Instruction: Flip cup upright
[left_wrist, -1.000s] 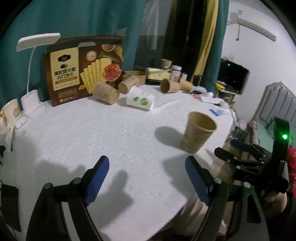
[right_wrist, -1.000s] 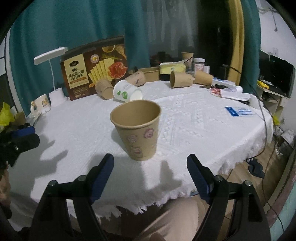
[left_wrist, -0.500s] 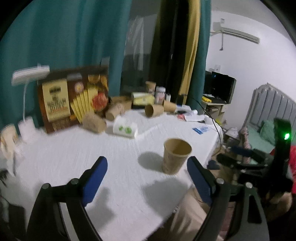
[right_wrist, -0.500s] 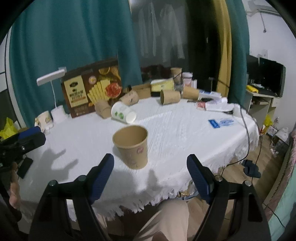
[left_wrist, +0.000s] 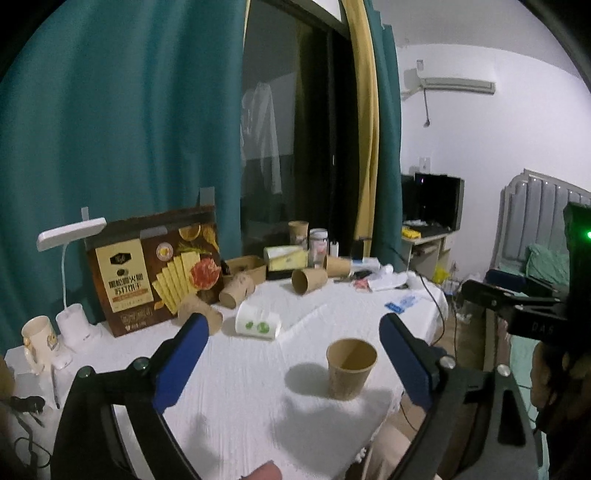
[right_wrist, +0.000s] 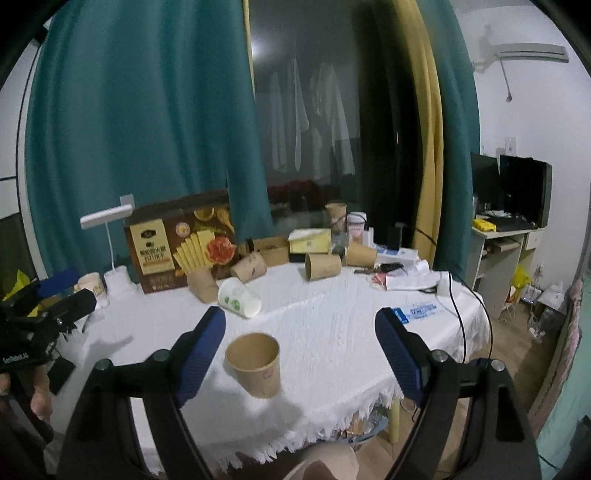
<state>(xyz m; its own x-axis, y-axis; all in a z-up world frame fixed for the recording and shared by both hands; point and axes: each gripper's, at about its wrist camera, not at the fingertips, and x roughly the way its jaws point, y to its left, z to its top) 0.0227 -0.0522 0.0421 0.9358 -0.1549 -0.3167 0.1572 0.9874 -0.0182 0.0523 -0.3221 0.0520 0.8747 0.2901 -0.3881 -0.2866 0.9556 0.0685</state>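
One brown cup (right_wrist: 255, 363) upright near table (right_wrist: 332, 317) front edge; my left gripper (left_wrist: 291, 362) and right gripper (right_wrist: 299, 354) empty, jaws just widened; next, I pick tipped white cup (right_wrist: 238, 298).

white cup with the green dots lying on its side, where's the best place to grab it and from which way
Probably across the middle of its side wall. The white cup lies on the tablecloth with its open mouth toward the near right and its base toward the brown box. Come from above with one finger on each long side, clear of the soft rim and the tipped brown cup behind.
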